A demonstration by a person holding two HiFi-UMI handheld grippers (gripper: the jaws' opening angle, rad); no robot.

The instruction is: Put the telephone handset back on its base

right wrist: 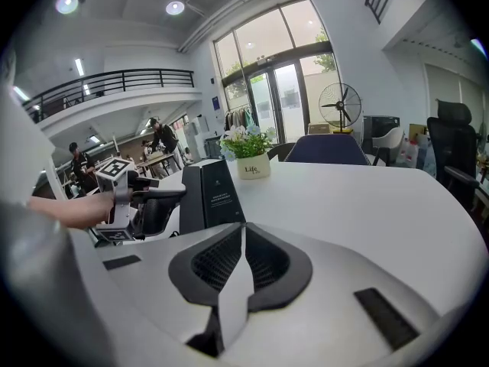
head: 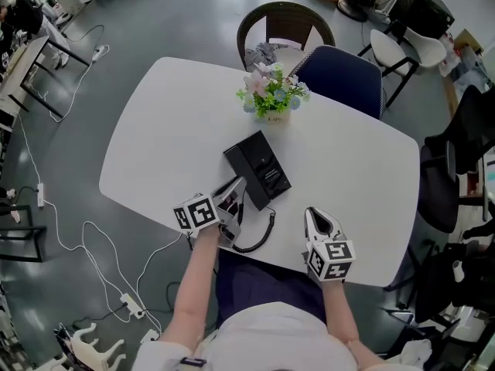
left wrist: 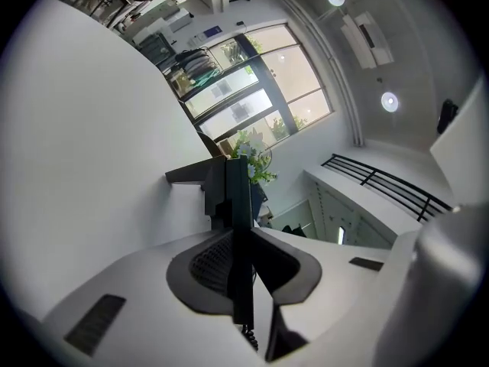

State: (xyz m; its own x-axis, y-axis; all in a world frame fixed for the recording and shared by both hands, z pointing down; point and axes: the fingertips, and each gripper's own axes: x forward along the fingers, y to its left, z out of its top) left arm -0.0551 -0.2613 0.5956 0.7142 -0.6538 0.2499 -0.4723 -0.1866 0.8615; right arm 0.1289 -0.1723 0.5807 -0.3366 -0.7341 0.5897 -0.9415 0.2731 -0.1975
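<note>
- The handset (left wrist: 238, 228) is off its cradle. It sits edge-on between the jaws of my left gripper (head: 234, 193), at about 7 o'clock of the base (head: 263, 168), right against the base's near-left side.
- My left fingers are drawn in narrow and clamp the handset on both flat sides, so I judge the pick-up made.
- What is left, as I read it, is the lift, the carry over the base and the seating. None of that shows as done.
- The coiled cord (head: 259, 242) loops on the table (head: 170, 122) at 6 o'clock of the base, slack.
- My right gripper (head: 315, 215) rests at about 4 o'clock of the base, well apart from it, with its jaws together and nothing between them.
- A pot of flowers (head: 272, 99) stands at 12 o'clock of the base, clear of the path.
- The head view alone gives me the layout, but the gripper body covers the contact.
- The left gripper view alone shows the pads pressing on the handset and the cord's first coils hanging below them.
- The right gripper view alone shows the base from the side as a raised black slab, with my left gripper at 9 o'clock of it, and it confirms that my right fingers are empty.
</note>
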